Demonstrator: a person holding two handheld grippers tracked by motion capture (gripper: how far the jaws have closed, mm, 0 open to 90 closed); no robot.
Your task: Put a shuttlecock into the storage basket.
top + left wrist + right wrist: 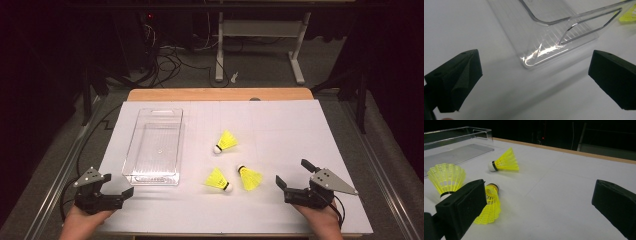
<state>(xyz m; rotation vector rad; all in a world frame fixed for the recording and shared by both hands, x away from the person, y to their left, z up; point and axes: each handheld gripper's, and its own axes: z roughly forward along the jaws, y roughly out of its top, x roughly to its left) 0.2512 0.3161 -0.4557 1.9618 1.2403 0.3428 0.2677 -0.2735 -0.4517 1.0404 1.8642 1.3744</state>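
A clear plastic bin point(152, 147) lay on the white table point(280, 130), and everything else sat relative to it. Three yellow shuttlecocks lay on their sides to the right of the bin: one point(226, 142) level with its middle, a second point(218, 179) just beyond its near right corner, and a third point(249, 177) just past the second, farther from the bin. The left gripper point(120, 187) rested just off the bin's near left corner, jaws spread wide and holding nothing. The right gripper point(294, 173) sat well right of the bin, beyond the third shuttlecock, jaws likewise wide apart and empty.
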